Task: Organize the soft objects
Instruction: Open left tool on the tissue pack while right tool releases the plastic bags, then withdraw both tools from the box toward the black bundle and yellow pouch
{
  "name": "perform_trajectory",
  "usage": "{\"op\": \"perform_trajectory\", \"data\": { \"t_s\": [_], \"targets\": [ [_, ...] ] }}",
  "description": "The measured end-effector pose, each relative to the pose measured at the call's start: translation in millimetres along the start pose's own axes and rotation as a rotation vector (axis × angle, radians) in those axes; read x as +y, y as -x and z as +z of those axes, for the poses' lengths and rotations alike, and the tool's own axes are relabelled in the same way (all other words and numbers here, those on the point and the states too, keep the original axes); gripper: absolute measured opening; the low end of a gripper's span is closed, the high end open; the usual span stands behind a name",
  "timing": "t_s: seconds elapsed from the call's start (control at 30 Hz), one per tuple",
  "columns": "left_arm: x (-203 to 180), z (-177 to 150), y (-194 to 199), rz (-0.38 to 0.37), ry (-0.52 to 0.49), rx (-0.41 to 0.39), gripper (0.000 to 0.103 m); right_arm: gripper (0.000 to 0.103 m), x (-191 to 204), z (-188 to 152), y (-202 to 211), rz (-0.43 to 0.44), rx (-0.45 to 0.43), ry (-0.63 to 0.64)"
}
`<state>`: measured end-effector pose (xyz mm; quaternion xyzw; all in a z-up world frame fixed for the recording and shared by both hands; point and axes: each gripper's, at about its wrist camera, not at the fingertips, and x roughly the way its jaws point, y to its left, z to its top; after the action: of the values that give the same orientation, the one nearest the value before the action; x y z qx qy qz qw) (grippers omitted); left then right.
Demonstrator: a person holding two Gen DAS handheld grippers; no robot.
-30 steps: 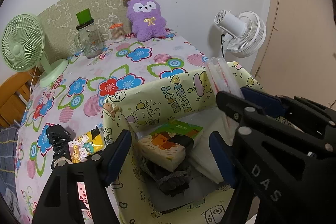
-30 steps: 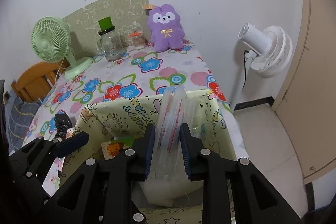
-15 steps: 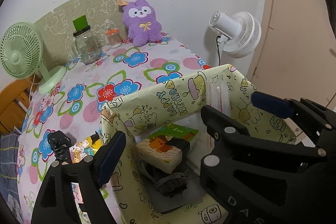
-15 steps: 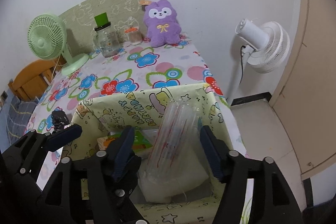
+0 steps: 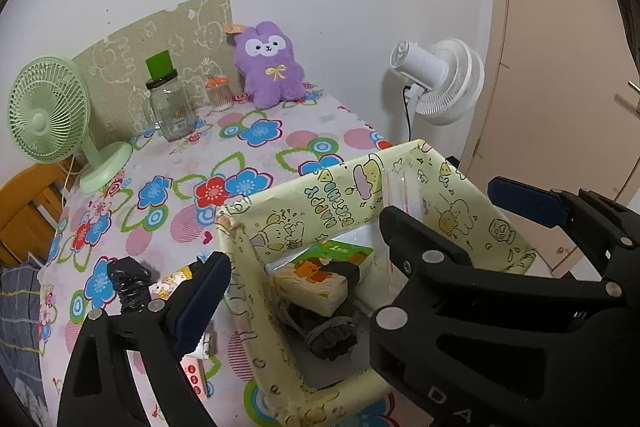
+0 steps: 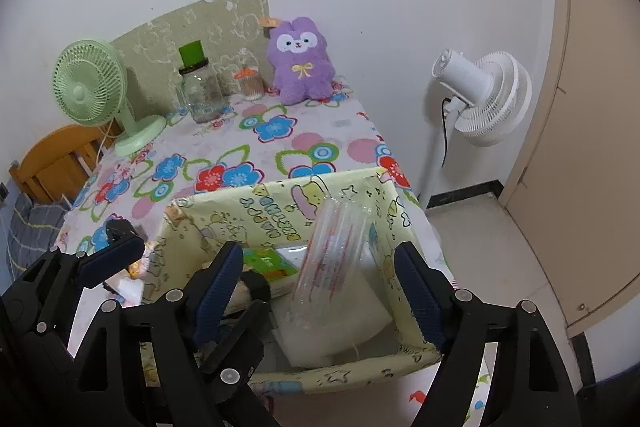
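Zip bags (image 6: 336, 259), a clear stack with red seal lines, stand propped in the fabric bin (image 6: 404, 223), leaning toward 1 o'clock against its right wall. Bin sits at the near edge of the table (image 6: 224, 151); in the left wrist view it lies at 5 o'clock from the purple plush (image 5: 272, 67).

Right gripper (image 6: 320, 287): jaws have just been opening and now stand wide, a pad on either side of the stack, neither touching it. Bags are released, between the jaws but not held.

Left gripper (image 5: 296, 243): jaws wide too, have just been opening, nothing gripped. One pad hangs outside the bin's left wall, the other over its inside.

Also in the bin: a tissue pack (image 5: 320, 275) on top of a dark grey bundle (image 5: 328, 331), probably socks or a cloth, hard to tell.

Outside, at 9 o'clock from the bin: black crinkled bundle (image 5: 128, 279) and a small cartoon packet (image 5: 172, 281), my guess for the next pickups.

Risks from here:
- Stack is unsupported and tilted; it could slump flat or fan out once the pads clear.
- Right jaws pulled back carelessly could snag the slick bags or the soft bin wall and drag them out.
- Bin is at the table edge; a nudge toward 5 o'clock could tip it to the floor.
- Left outer pad could catch the bin rim.
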<state>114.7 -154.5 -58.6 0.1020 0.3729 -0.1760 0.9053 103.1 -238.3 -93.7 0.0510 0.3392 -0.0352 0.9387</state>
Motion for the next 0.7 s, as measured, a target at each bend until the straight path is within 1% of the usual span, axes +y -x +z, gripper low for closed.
{"op": "perform_trajectory", "data": {
  "t_s": [0.17, 0.7],
  "targets": [
    [6, -3, 13, 0.002, 0.006, -0.02, 0.096, 0.083, 8, -1, 11, -0.008, -0.015, 0.003],
    [34, -16, 54, 0.016, 0.03, -0.094, 0.096, 0.084, 48, -6, 48, -0.009, -0.078, 0.039]
  ]
}}
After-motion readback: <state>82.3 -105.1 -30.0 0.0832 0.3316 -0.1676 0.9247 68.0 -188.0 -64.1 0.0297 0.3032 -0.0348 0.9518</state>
